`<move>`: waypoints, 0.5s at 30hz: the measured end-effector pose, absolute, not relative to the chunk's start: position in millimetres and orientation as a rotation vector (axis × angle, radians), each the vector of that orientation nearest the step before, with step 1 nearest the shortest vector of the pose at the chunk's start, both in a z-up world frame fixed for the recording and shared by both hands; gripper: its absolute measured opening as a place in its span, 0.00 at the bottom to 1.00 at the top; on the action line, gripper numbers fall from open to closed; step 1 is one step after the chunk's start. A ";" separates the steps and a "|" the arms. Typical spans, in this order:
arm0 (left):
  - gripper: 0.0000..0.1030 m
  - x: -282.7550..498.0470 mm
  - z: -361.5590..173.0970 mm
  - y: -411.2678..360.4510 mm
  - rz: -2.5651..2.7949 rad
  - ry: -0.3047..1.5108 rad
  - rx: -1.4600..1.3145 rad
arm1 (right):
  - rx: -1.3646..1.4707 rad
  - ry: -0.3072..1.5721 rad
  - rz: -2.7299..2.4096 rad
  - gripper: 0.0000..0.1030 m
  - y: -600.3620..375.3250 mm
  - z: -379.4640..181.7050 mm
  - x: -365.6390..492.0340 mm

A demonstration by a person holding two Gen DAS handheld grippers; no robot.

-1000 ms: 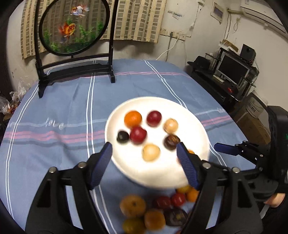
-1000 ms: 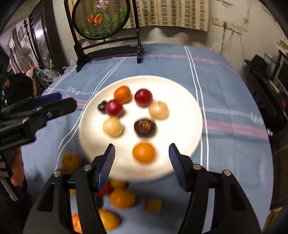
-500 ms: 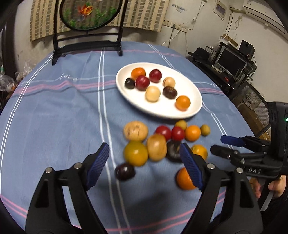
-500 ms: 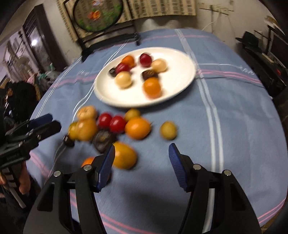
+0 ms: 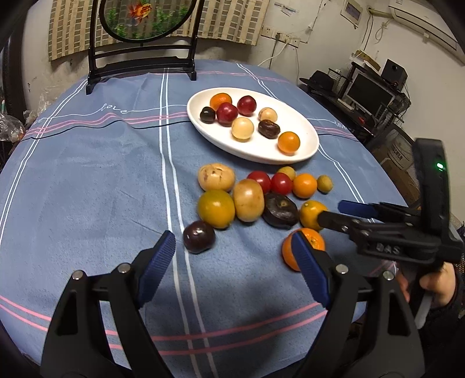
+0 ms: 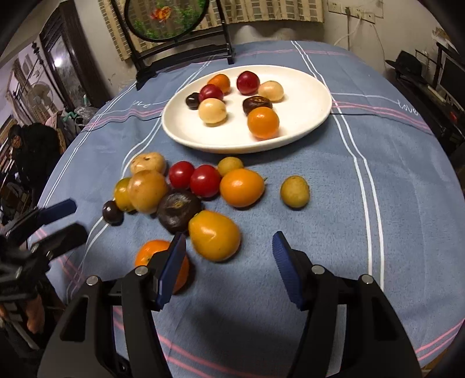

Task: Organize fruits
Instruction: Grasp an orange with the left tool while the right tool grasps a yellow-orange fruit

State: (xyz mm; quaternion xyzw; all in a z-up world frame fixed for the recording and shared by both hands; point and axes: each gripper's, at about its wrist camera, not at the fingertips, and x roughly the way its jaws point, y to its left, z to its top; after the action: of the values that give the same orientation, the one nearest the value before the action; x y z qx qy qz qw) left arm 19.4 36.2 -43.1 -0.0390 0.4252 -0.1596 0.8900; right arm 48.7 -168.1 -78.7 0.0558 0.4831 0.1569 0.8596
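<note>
The left tool (image 5: pixel 232 270) hangs above the blue striped table (image 5: pixel 87 180). Its blue pads are wide apart and nothing is between them; the last widening is only slight. A dark purple fruit (image 5: pixel 199 240) lies just in front of its left pad, and an orange (image 5: pixel 302 250) lies partly behind its right pad.

The right tool (image 6: pixel 228 267) is about half open and holds nothing. A yellow-orange fruit (image 6: pixel 214 235) lies on the cloth just ahead of the gap, closer to its left pad. Another orange (image 6: pixel 157 256) is partly hidden behind that pad.

Further out, a loose group of fruits (image 6: pixel 180 186) lies on the table, most of them touching each other; one small yellow fruit (image 6: pixel 294 191) lies apart. Beyond them stands a white plate (image 6: pixel 305 87) with eight fruits on it. Behind the plate is a round goldfish screen (image 5: pixel 145 17) in a black stand.
</note>
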 end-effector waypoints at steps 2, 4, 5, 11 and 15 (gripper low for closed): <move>0.81 17.8 -44.0 34.3 -0.342 0.889 -0.080 | 0.151 1.034 0.365 0.60 -168.5 -85.3 54.4; 0.81 16.6 -45.5 29.3 -0.358 0.900 -0.075 | 0.183 1.066 0.410 0.44 -166.4 -95.7 60.8; 0.81 16.5 -46.5 26.7 -0.368 0.907 -0.071 | 0.186 1.051 0.415 0.41 -166.0 -96.4 61.5; 0.84 21.7 -61.1 1.4 -0.441 0.980 -0.062 | 0.121 0.979 0.371 0.38 -174.0 -78.4 43.4; 0.84 31.5 -76.7 -21.2 -0.488 1.026 -0.050 | 0.154 0.967 0.296 0.38 -204.6 -78.6 31.9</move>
State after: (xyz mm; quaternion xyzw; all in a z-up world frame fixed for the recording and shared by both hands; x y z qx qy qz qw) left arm 31.5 -21.2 -76.7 -0.0238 0.4858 -0.2309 0.8427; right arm 31.9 -204.6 -78.6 0.0739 0.4629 0.1417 0.8719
